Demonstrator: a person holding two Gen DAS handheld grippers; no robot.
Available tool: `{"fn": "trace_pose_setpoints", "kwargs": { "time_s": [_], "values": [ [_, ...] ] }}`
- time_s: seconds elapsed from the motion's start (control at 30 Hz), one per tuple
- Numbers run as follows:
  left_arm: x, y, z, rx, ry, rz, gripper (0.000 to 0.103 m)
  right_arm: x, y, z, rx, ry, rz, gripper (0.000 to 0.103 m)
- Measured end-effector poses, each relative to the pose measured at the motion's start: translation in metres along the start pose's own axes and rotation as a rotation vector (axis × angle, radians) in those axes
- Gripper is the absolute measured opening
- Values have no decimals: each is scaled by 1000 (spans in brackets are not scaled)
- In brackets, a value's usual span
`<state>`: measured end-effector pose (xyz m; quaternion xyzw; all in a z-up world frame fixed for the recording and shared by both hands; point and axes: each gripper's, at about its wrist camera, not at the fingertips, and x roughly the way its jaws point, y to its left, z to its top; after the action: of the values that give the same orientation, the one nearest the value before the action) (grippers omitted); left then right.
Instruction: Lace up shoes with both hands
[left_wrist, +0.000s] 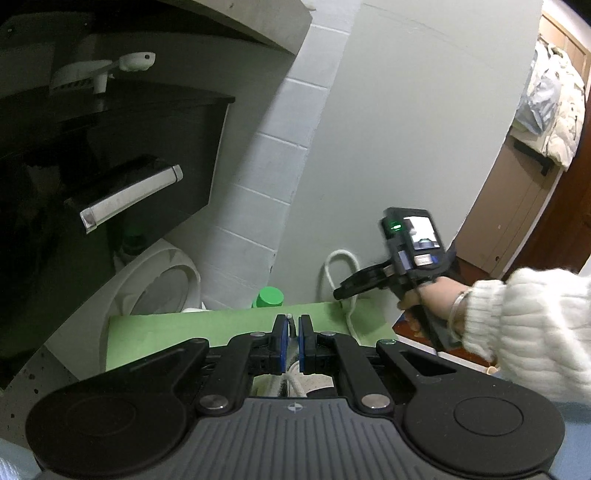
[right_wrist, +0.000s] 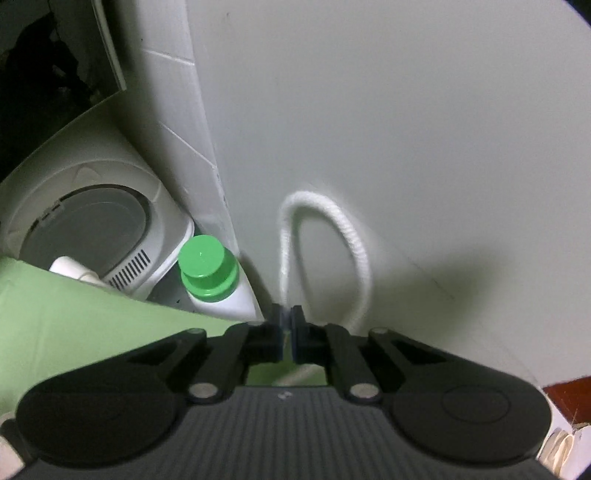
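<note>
In the left wrist view my left gripper (left_wrist: 291, 330) is shut on a white shoelace (left_wrist: 290, 318), whose tip pokes up between the blue pads. The same cord runs down below the fingers. To the right, a hand (left_wrist: 432, 302) in a white knitted sleeve holds my right gripper (left_wrist: 338, 293) low over the green surface. In the right wrist view my right gripper (right_wrist: 287, 317) is shut on the lace, and a tall loop of lace (right_wrist: 354, 243) arcs up from its tips against the wall. The shoe is hidden under the grippers.
A green mat (left_wrist: 166, 332) covers the work surface. A green-capped white bottle (right_wrist: 208, 269) and a round white appliance (right_wrist: 96, 221) stand behind its far edge. A grey wall (right_wrist: 406, 129) is close ahead. A dark cabinet with a silver handle (left_wrist: 129, 199) hangs at the left.
</note>
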<state>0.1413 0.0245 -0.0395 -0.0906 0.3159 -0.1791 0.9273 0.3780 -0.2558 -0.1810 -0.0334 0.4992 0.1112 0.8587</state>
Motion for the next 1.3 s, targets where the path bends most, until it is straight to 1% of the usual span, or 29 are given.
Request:
{"fn": "trace_pose_setpoints", "kwargs": {
  "time_s": [0.07, 0.17, 0.27, 0.37, 0.43, 0.5, 0.57, 0.6, 0.63, 0.67, 0.7, 0.77, 0.83, 0.87, 0.9, 0.93, 0.97, 1.07, 1.1, 1.2, 1.23, 1.3],
  "values": [
    [-3, 0, 1, -3, -12, -3, 4, -25, -4, -6, 51, -26, 82, 4],
    [-7, -1, 1, 4, -33, -1, 4, -74, -11, -20, 180, -53, 241, 4],
    [-15, -3, 2, 25, -65, 10, 4, -125, -14, -46, 340, -34, 439, 4],
    [-27, -3, 3, 24, -104, 23, 4, -166, -3, -76, 386, 17, 555, 4],
    [-36, -2, 3, 23, -129, 38, 4, -186, 13, -98, 384, 60, 599, 4],
    [-41, -1, 3, 23, -143, 49, 4, -195, 33, -119, 374, 101, 641, 4],
    [-43, -1, 4, 26, -149, 57, 4, -194, 55, -131, 341, 124, 654, 5],
    [-43, -1, 4, 24, -148, 59, 4, -191, 66, -136, 315, 128, 652, 7],
    [-41, 1, 4, 19, -141, 59, 4, -189, 72, -138, 289, 131, 648, 11],
    [-40, 2, 4, 10, -137, 58, 4, -191, 77, -138, 256, 133, 648, 12],
    [-39, 4, 4, 1, -132, 57, 4, -192, 82, -136, 223, 129, 647, 18],
    [-39, 12, 4, -36, -129, 57, 4, -194, 87, -126, 150, 107, 633, 19],
    [-38, 20, 5, -74, -125, 58, 4, -203, 90, -112, 3, 70, 599, 23],
    [-37, 24, 5, -93, -123, 58, 4, -207, 95, -105, -109, 47, 568, 27],
    [-35, 27, 5, -112, -120, 58, 4, -213, 103, -99, -257, 22, 530, 29],
    [-34, 31, 6, -129, -116, 58, 4, -221, 111, -98, -417, -1, 491, 29],
    [-33, 33, 6, -140, -114, 57, 4, -226, 123, -99, -606, -20, 452, 29],
    [-31, 34, 7, -144, -110, 52, 4, -230, 157, -121, -1153, -46, 364, 29],
    [-31, 33, 7, -139, -109, 51, 4, -231, 166, -130, -1284, -44, 363, 29],
    [-31, 31, 6, -126, -104, 45, 4, -234, 187, -160, -1594, -24, 407, 29],
    [-31, 31, 6, -125, -102, 42, 4, -235, 192, -169, -1677, -12, 422, 29],
    [-31, 31, 5, -123, -97, 35, 4, -231, 200, -189, -1834, 5, 417, 29]
  ]
}}
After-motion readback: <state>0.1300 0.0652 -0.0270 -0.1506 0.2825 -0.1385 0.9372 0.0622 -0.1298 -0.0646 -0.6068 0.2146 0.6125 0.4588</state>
